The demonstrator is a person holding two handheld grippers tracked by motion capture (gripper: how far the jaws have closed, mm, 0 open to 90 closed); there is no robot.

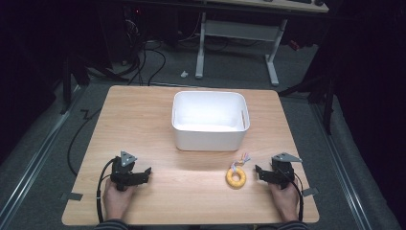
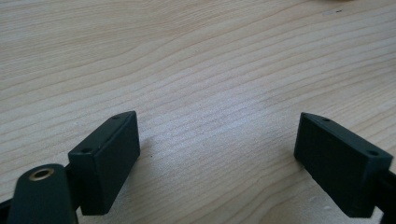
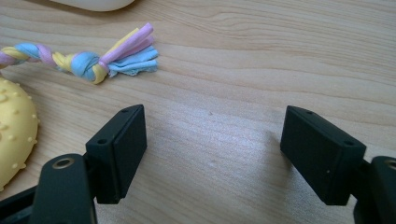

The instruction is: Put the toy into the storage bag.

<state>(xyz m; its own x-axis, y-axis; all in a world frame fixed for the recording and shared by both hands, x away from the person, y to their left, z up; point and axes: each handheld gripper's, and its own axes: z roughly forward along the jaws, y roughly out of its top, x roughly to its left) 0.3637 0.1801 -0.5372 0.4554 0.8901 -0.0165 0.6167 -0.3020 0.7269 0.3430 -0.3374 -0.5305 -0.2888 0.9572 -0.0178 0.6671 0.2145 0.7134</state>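
Observation:
A yellow knobbly ring toy [image 1: 236, 178] with a braided pastel rope tail [image 1: 243, 159] lies on the wooden table [image 1: 143, 120], front right of centre. In the right gripper view the ring [image 3: 14, 126] is at the left edge and the rope tail [image 3: 93, 58] ends in a frayed tuft. My right gripper [image 1: 260, 172] rests just right of the toy, open, with bare wood between its jaws [image 3: 212, 154]. My left gripper [image 1: 146, 173] rests at the front left, open over bare wood [image 2: 217, 158]. A white bin [image 1: 209, 120] stands behind the toy at mid-table.
A person's hands hold both grippers near the front edge. A cable trails from each gripper off the table's front. Beyond the table there are a dark floor, cables and a white desk frame [image 1: 273, 62].

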